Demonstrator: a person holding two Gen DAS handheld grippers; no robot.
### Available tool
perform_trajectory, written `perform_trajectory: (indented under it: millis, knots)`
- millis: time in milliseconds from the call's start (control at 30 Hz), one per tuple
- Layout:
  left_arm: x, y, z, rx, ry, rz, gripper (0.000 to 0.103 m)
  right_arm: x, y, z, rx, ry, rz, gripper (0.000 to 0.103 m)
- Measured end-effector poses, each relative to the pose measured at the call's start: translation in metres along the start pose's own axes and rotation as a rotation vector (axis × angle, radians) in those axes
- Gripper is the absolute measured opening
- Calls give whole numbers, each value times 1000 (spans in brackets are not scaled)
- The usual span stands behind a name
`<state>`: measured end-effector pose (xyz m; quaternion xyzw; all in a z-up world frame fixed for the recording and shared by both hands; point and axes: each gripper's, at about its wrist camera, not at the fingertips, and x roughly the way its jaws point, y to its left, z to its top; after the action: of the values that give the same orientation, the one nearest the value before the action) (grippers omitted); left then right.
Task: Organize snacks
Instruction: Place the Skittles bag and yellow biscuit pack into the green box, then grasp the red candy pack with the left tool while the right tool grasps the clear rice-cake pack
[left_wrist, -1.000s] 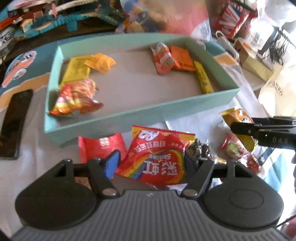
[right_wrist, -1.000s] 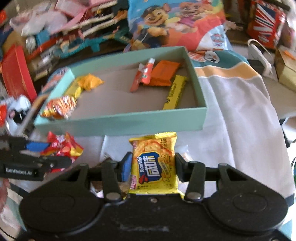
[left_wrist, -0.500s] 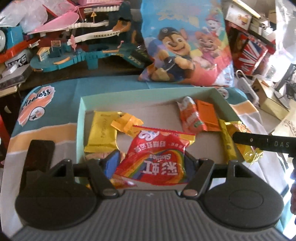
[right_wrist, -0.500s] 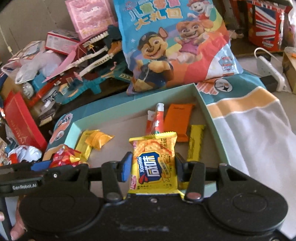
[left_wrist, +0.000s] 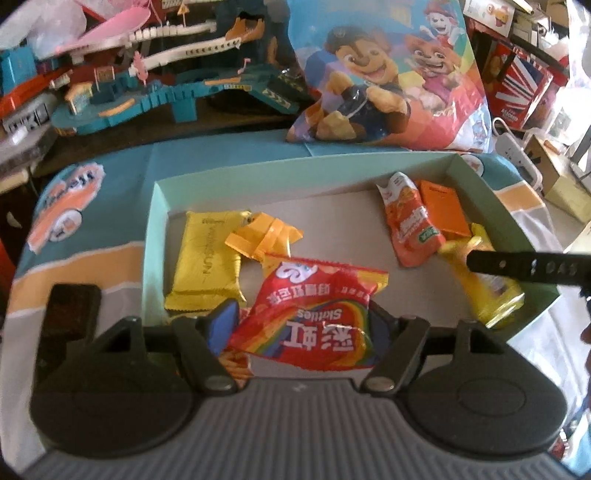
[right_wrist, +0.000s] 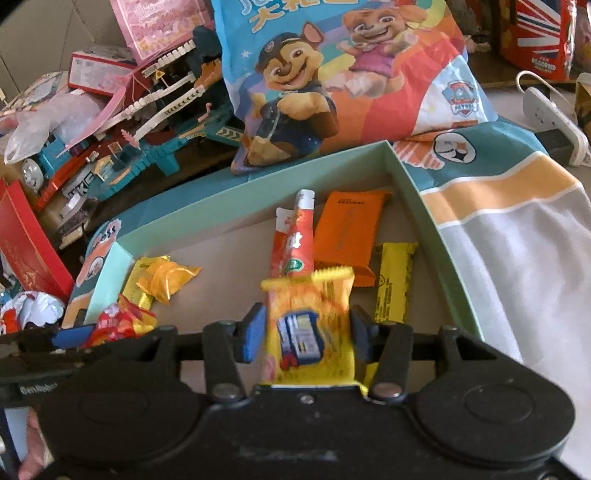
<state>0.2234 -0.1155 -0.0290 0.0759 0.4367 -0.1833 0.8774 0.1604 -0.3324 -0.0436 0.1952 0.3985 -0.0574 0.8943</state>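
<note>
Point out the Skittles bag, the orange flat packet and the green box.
Skittles bag (left_wrist: 314, 317), left wrist view, middle of its red front.
Orange flat packet (right_wrist: 347, 230), right wrist view, centre of its face.
Green box (right_wrist: 428, 218), right wrist view, its right wall.

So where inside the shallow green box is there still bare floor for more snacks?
Shallow green box: bare along the far wall, and mid-floor between the crumpled orange wrapper and orange-red pouch. Left side and right corner are crowded.
</note>
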Motion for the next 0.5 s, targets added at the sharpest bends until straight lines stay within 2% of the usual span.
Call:
perform_trajectory:
  millis: [33, 67, 267, 500]
  knots:
    - [-1, -2, 0, 7, -3, 17, 95, -2, -1, 1, 8, -5, 9, 70]
    - [-3, -4, 0, 12, -14, 32, 103, -5, -1, 1, 14, -16, 15, 79]
    - [-17, -10, -2, 12, -20, 22, 103, -29, 5, 0, -2, -60, 16, 103]
    - [-41, -17, -22, 31, -3, 10, 103, -63, 2, -14, 3, -66, 16, 103]
